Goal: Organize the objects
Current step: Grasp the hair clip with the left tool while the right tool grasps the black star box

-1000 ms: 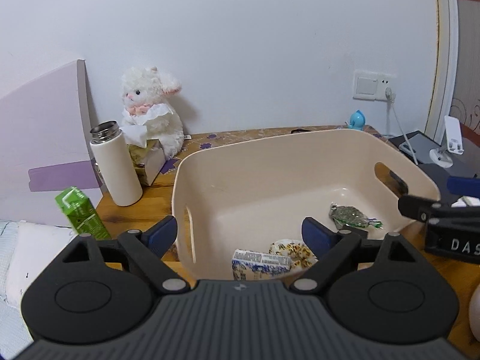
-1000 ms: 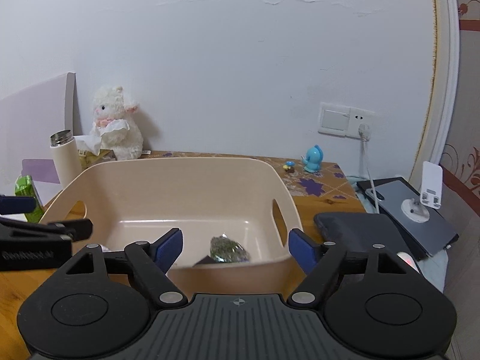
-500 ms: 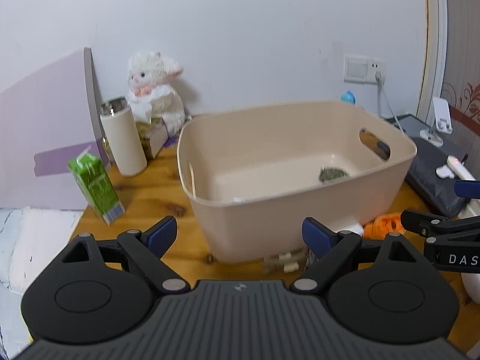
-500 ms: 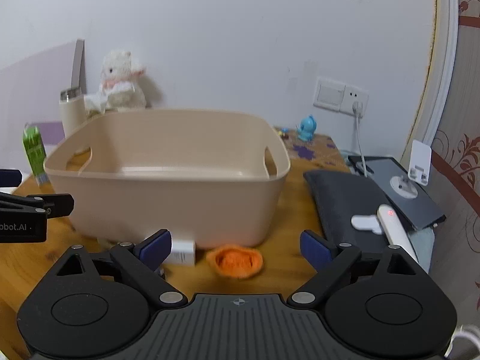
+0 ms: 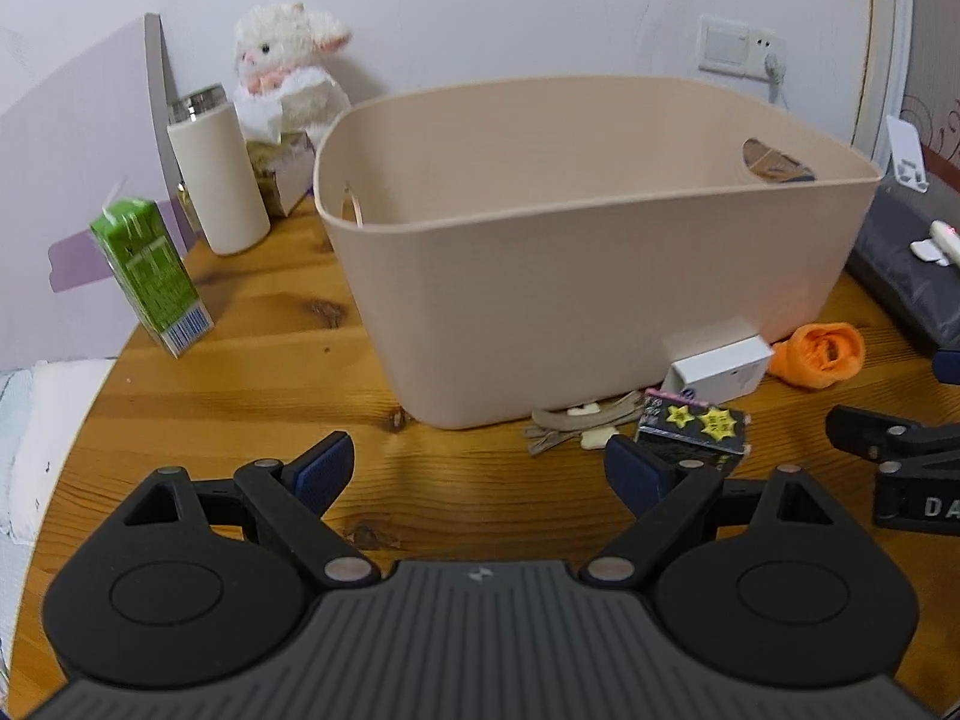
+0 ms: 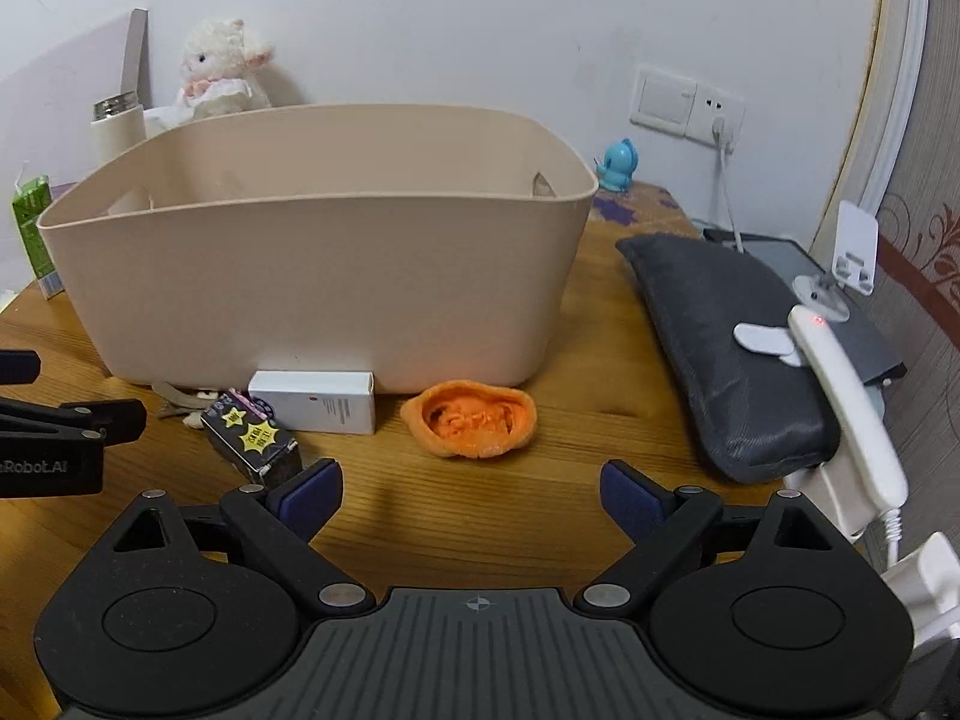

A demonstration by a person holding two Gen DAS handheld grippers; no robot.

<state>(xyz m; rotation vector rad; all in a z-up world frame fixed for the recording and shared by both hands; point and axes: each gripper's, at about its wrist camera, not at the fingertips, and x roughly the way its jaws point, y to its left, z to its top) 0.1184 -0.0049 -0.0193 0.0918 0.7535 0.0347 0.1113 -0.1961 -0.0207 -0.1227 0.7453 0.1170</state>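
Note:
A beige plastic bin (image 5: 588, 240) (image 6: 312, 276) stands on the wooden table; its inside is hidden. In front of it lie a white box (image 5: 720, 369) (image 6: 315, 402), an orange knitted item (image 5: 819, 354) (image 6: 471, 420), a black packet with yellow stars (image 5: 693, 426) (image 6: 252, 441) and a beige hair clip (image 5: 576, 423) (image 6: 180, 399). My left gripper (image 5: 480, 468) is open and empty, low over the table before the bin. My right gripper (image 6: 471, 492) is open and empty, just short of the orange item.
A green carton (image 5: 150, 282), a white flask (image 5: 219, 180) and a plush lamb (image 5: 288, 72) stand left of the bin. A dark grey pouch (image 6: 726, 342), a white device (image 6: 846, 402) and a tablet (image 6: 840, 288) lie to the right.
Both grippers have pulled back and dropped from above the bin to table height in front of it. The bin's inside went out of sight; the items in front came into view.

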